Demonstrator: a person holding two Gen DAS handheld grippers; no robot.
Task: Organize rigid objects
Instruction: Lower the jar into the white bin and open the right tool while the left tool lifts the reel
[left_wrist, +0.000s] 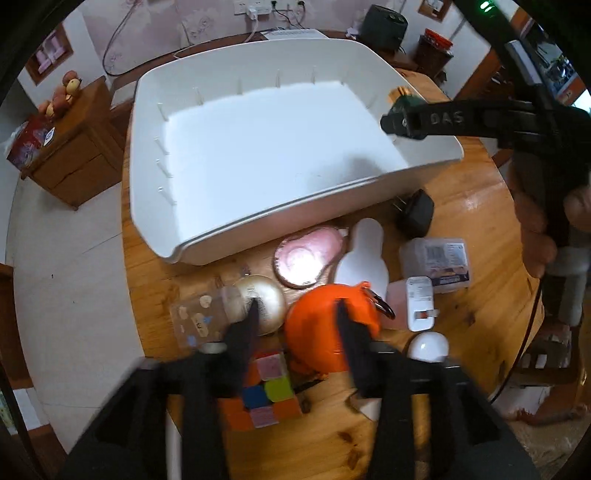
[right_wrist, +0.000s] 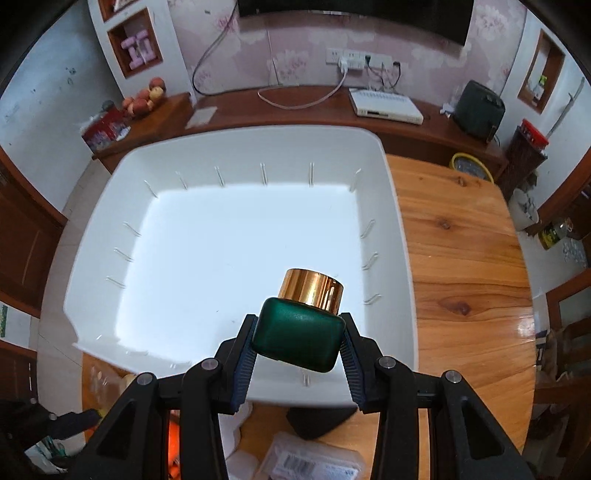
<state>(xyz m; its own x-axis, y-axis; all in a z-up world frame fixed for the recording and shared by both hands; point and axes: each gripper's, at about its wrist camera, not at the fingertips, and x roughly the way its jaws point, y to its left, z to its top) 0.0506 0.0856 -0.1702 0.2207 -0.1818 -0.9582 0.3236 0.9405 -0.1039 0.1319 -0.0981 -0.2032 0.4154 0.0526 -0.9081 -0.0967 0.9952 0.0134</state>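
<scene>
A large white bin (left_wrist: 236, 236) sits on the round wooden table (left_wrist: 472, 206); its inside is bare. My right gripper (right_wrist: 299, 325) is shut on a dark green bottle (right_wrist: 299, 339) with a gold cap (right_wrist: 312, 288), hanging over the bin's (right_wrist: 402, 258) near right part. The left wrist view shows the same right gripper (left_wrist: 397, 120) at the bin's right rim. My left gripper (left_wrist: 297, 314) hovers open over the clutter in front of the bin. One of its fingers lies over a gold dome (left_wrist: 267, 295), the other over an orange round item (left_wrist: 317, 332). Its pads grip nothing.
In front of the bin lie a colour cube (left_wrist: 266, 395), a pink round compact (left_wrist: 303, 258), a white bottle shape (left_wrist: 364, 254), a black plug adapter (left_wrist: 415, 214), a clear labelled box (left_wrist: 439, 262), a white bulb (left_wrist: 428, 345) and a clear sticker packet (left_wrist: 195, 317). A hand (left_wrist: 535, 236) holds the right gripper.
</scene>
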